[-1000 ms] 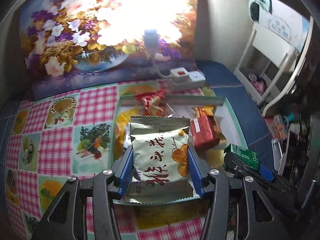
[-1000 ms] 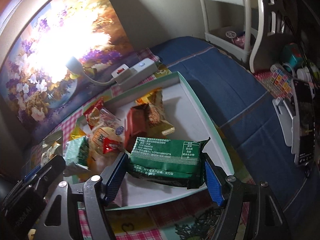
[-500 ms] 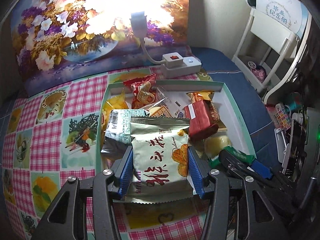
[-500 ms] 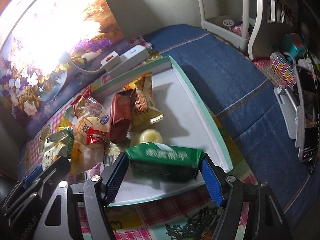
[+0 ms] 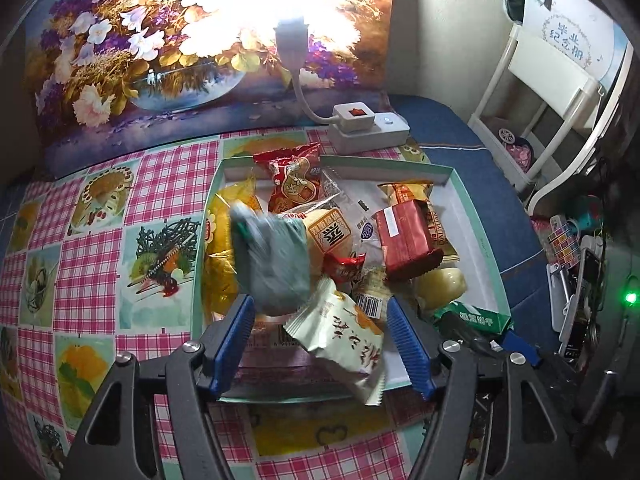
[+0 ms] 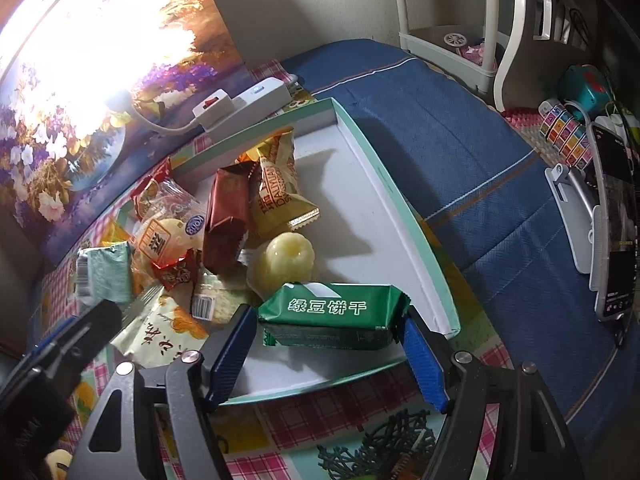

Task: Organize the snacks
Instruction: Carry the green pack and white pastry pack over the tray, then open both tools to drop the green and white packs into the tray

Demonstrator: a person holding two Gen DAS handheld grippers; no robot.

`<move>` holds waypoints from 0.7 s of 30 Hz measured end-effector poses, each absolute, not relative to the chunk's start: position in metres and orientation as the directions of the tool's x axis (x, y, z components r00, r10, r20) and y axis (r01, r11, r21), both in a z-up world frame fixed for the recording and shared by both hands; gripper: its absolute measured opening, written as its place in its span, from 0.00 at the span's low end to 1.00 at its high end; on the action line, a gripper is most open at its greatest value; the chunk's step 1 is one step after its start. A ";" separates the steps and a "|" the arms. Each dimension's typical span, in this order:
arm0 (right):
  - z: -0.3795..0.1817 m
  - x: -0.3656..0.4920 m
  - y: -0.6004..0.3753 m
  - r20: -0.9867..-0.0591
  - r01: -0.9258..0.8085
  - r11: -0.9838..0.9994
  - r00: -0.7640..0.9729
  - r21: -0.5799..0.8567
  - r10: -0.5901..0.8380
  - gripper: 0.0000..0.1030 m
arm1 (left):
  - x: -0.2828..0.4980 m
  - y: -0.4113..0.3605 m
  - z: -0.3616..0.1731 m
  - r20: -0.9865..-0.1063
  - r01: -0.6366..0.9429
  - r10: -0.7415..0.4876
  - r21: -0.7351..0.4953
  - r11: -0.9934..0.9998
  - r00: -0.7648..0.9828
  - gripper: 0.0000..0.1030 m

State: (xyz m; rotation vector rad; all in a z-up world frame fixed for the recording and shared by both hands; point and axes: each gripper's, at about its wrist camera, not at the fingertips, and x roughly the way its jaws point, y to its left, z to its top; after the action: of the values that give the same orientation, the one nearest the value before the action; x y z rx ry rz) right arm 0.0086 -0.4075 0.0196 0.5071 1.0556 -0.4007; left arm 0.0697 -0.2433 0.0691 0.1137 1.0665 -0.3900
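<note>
Releasing snacks into the box (image 5: 472,216)

Left gripper (image 5: 320,344) opening — cream packet (image 5: 340,336) tumbling free; right gripper (image 6: 326,346) spreading around green biscuit pack (image 6: 332,312), six o'clock.

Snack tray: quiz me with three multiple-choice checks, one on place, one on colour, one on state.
1. The green biscuit packet lies: A on the blue cloth; B inside the tray, near its front; C on the power strip.
2. The tray's rim is: A mint green; B red; C black.
3. The cream packet between the pads of the left gripper is: A clamped flat; B loose and tilted; C absent.
Key: B, it rests on the tray's white floor; A, the rim shows pale green all round; B, a gap shows at the left pad as the jaws are opening.
</note>
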 end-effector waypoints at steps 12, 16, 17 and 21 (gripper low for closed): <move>0.026 -0.007 -0.393 -0.878 0.508 0.842 0.470 0.181 -0.094 1.00 | 0.057 -0.193 0.072 -0.864 0.256 -0.150 -0.025 0.966 0.480 0.93; 0.033 -0.010 -0.382 -0.867 0.480 0.860 0.488 0.170 -0.102 1.00 | 0.055 -0.166 0.070 -0.861 0.187 -0.069 0.031 0.982 0.504 0.99; 0.034 -0.011 -0.379 -0.866 0.476 0.864 0.490 0.167 -0.102 1.00 | 0.054 -0.159 0.069 -0.863 0.176 -0.057 0.038 0.984 0.503 0.99; 0.039 -0.012 -0.360 -0.860 0.432 0.888 0.502 0.159 -0.090 1.00 | 0.051 -0.139 0.064 -0.874 0.142 -0.008 0.070 0.987 0.487 0.99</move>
State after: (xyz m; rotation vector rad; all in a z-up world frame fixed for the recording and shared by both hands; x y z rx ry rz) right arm -0.0119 -0.3603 0.0391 0.3795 1.0004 -0.3246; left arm 0.0505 -0.1388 0.0641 0.1392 1.0595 -0.0917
